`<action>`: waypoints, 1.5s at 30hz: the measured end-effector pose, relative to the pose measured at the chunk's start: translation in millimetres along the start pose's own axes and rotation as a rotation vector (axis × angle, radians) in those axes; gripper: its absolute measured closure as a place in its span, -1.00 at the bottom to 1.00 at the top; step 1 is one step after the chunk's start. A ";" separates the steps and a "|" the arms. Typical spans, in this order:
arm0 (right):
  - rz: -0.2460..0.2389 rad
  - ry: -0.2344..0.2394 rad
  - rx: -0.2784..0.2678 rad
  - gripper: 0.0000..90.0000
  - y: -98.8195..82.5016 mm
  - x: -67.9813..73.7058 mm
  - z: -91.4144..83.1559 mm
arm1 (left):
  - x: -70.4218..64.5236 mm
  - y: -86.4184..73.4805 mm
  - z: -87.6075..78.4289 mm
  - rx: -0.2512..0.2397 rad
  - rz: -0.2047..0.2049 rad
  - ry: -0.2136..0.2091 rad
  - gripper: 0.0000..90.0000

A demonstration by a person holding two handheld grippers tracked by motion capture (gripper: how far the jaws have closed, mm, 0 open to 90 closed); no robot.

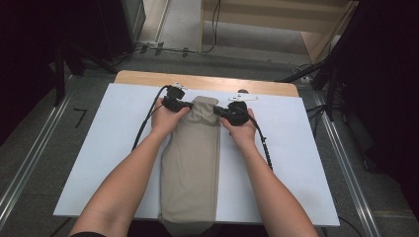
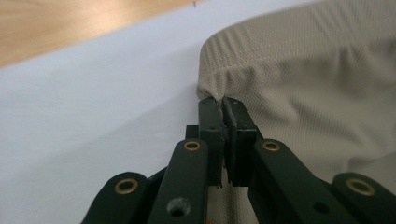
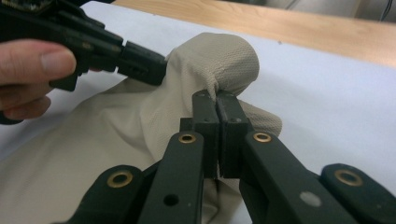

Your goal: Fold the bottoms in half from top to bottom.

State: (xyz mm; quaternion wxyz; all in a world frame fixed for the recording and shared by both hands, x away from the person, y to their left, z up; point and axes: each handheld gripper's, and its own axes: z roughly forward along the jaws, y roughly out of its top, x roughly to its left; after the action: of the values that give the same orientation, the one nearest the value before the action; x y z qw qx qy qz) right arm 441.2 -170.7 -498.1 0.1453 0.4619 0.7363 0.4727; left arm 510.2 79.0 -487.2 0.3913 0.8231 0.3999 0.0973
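A beige cloth (image 1: 190, 163), folded into a long strip, lies lengthwise on the white board (image 1: 296, 163), its near end hanging over the front edge. My left gripper (image 1: 189, 105) pinches the far left corner of the cloth (image 2: 303, 70); in the left gripper view the jaws (image 2: 223, 103) are shut on a fold of fabric. My right gripper (image 1: 219, 111) is shut on the far right corner, with the fabric (image 3: 93, 140) bunched at its tips (image 3: 217, 96). The left gripper (image 3: 159, 70) shows across the cloth in the right gripper view, held by a hand.
The white board rests on a wooden tabletop (image 1: 148, 78) whose strip shows along the far edge. White surface lies open on both sides of the cloth. Black cables (image 1: 264, 143) trail from the grippers. Dark stands and floor rails flank the table.
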 end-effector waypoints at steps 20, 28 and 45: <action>-0.237 0.064 -0.124 0.92 -19.0 76.4 -74.8 | -39.3 -78.7 -129.8 -0.275 0.090 -0.158 0.95; -0.338 0.106 -0.135 0.92 -56.2 106.4 -109.7 | -76.5 -127.9 -160.1 -0.273 0.166 -0.192 0.95; -0.363 0.232 -0.048 0.92 -145.3 155.4 -163.2 | -152.2 -225.7 -223.0 -0.193 0.285 -0.266 0.96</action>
State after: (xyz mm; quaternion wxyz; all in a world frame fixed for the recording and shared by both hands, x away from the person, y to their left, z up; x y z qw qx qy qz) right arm 173.6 -153.7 -500.7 0.1534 0.2607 0.8078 0.5059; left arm 172.7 178.0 -476.4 0.4998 0.8356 0.2134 0.0801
